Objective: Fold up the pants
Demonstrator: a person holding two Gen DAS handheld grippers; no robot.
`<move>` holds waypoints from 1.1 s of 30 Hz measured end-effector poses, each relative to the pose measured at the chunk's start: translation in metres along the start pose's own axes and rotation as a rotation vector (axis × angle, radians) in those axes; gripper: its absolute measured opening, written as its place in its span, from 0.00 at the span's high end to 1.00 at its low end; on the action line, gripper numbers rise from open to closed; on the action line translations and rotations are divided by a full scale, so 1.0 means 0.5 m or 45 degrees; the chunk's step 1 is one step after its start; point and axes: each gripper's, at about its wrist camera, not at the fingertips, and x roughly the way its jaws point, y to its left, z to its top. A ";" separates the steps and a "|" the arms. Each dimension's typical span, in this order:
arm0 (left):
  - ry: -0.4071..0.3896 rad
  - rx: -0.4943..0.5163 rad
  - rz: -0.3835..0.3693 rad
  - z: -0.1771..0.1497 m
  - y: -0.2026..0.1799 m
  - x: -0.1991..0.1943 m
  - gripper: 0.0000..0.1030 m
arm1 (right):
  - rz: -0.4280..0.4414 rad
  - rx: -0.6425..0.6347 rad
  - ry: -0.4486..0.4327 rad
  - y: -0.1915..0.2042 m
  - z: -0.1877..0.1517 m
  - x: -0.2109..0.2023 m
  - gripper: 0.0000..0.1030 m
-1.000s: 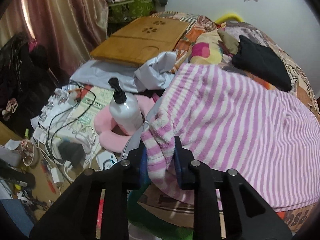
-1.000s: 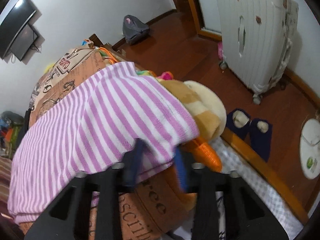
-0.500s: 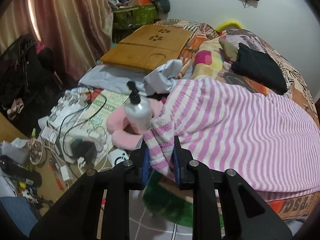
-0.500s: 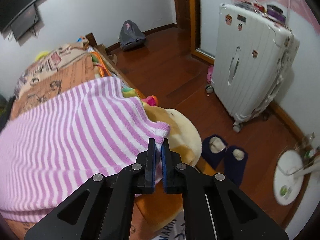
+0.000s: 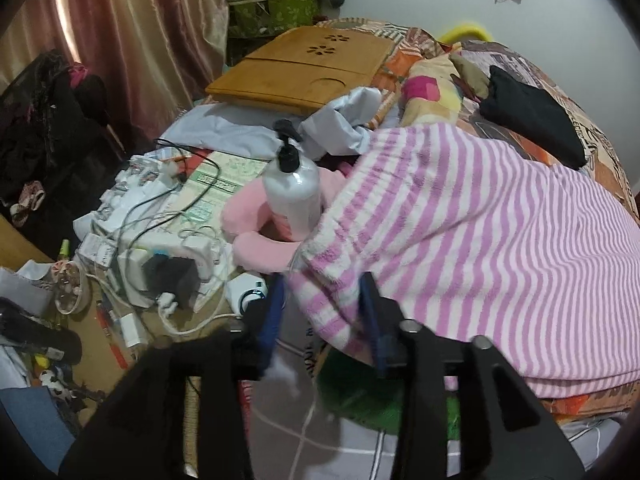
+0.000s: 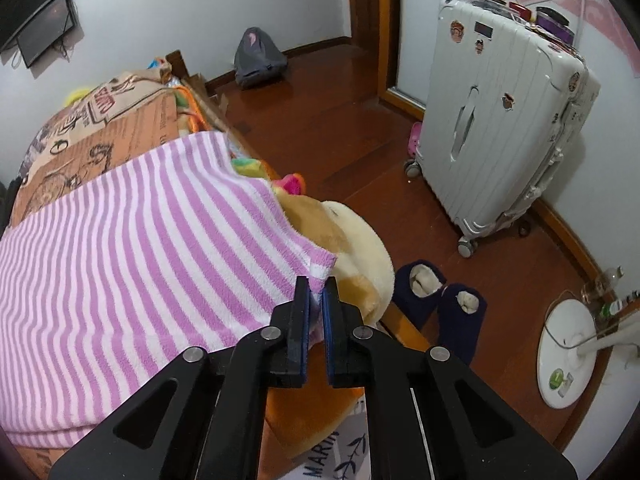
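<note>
Pants [image 5: 460, 216]: pink-and-white striped fleece, spread across a bed with an orange printed bedcover [image 6: 100, 128], one corner draped toward each gripper. Left gripper [image 5: 324, 312]: jaws opening, blue pads standing apart on either side of the fluffy near corner of the pants; the right pad looks to brush the cloth, though motion blur makes contact hard to judge, and the left pad is clear of it. Right gripper [image 6: 316, 292]: jaws drawn nearly together, pinching the folded corner of the pants, a small tab of striped cloth rising just above the pads. Beside the left corner: white pump bottle [image 5: 294, 192] standing upright in the hollow of a pink neck pillow [image 5: 256, 232]. Beyond these: tangle of cables and a power strip [image 5: 160, 256], grey cloth [image 5: 340, 120], wooden lap tray [image 5: 304, 68], black folded garment [image 5: 532, 120] lying on the bedcover well apart from the pants. Under the right corner: tan and cream plush toy [image 6: 356, 252] at the bed's edge. On the wooden floor: pair of dark blue slippers [image 6: 440, 304], white suitcase [image 6: 500, 140] with stickers, grey backpack [image 6: 258, 58] against the wall.
</note>
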 end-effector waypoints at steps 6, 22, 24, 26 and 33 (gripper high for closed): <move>-0.075 -0.064 -0.025 0.038 0.038 -0.059 0.47 | -0.117 -0.139 -0.062 0.029 0.011 -0.074 0.68; -0.028 0.064 -0.164 0.251 -0.067 0.063 0.45 | 0.569 -0.807 -0.321 0.592 0.139 -0.280 0.47; 0.031 0.062 -0.196 0.253 -0.075 0.100 0.45 | 0.674 -0.904 -0.278 0.692 0.125 -0.264 0.47; 0.079 0.060 -0.225 0.248 -0.080 0.127 0.45 | 0.748 -0.987 -0.231 0.767 0.103 -0.243 0.47; 0.175 0.086 -0.310 0.231 -0.084 0.184 0.44 | 0.898 -1.378 -0.012 1.024 -0.032 -0.146 0.47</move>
